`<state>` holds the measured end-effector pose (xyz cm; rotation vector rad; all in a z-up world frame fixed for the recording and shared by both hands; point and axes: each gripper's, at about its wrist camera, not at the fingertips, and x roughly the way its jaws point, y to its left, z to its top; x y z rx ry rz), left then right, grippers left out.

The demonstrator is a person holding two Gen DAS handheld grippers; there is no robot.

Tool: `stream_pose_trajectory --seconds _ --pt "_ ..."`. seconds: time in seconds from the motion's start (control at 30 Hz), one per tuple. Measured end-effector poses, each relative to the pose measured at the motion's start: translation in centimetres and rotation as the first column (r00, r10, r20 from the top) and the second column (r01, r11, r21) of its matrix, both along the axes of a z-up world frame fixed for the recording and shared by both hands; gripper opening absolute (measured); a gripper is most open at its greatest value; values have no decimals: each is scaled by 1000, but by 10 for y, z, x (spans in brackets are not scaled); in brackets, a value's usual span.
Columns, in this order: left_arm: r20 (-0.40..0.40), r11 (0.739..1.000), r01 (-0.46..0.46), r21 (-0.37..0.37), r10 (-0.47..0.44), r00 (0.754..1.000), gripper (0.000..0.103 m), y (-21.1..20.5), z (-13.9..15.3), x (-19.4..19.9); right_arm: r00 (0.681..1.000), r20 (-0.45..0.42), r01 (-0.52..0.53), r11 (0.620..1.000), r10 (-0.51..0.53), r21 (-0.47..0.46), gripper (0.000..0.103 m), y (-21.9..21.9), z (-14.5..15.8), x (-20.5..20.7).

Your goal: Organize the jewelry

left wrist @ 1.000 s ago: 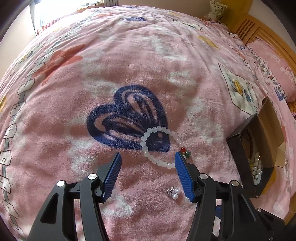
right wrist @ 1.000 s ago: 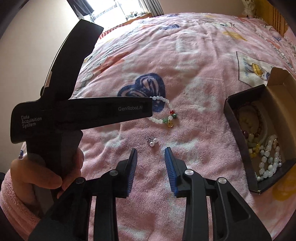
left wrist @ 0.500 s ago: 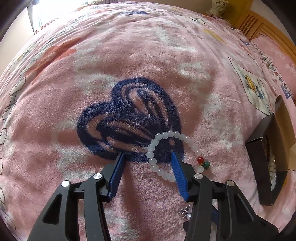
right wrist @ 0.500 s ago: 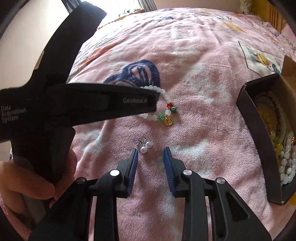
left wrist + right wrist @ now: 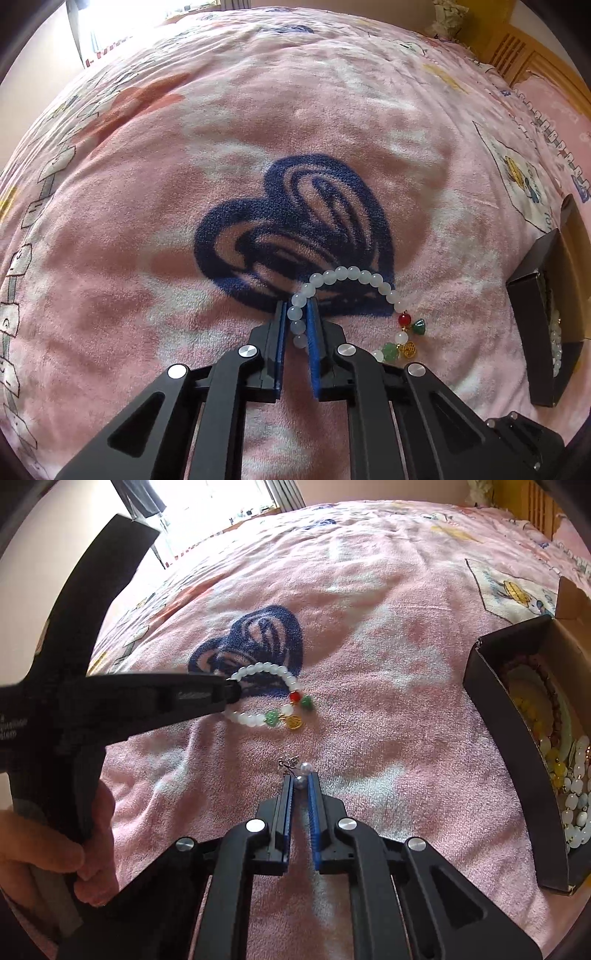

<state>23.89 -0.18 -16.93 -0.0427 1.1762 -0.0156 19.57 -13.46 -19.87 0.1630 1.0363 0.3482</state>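
Observation:
A white bead bracelet [image 5: 352,274] with red, green and gold charms lies on the pink blanket over a blue heart print. My left gripper [image 5: 297,308] is shut on the bracelet's left side, down on the blanket. In the right wrist view the bracelet [image 5: 266,672] lies ahead, with the left gripper [image 5: 231,692] clamped on it. My right gripper [image 5: 301,781] is shut on a pair of pearl earrings [image 5: 301,773] lying on the blanket. A black box [image 5: 491,701] of beaded jewelry stands open at the right.
The black box also shows at the right edge of the left wrist view [image 5: 533,317]. A wooden headboard [image 5: 517,55] and a pink pillow [image 5: 554,99] lie far right. A bright window [image 5: 218,502] is at the far end.
Both grippers moved forward and down onto the blanket and closed: the left one on the bracelet's left side, the right one on the pearl earrings.

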Motion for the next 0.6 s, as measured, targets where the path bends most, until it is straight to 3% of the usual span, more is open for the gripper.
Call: stream_pose_trajectory --seconds 0.33,0.6 --pt "-32 999 -34 -10 33 999 11 32 9 -30 999 -7 47 995 -47 85 9 -27 17 -4" --pt "-5 999 -50 -1 50 999 11 50 38 -54 998 15 54 982 -58 183 9 -44 45 -9"
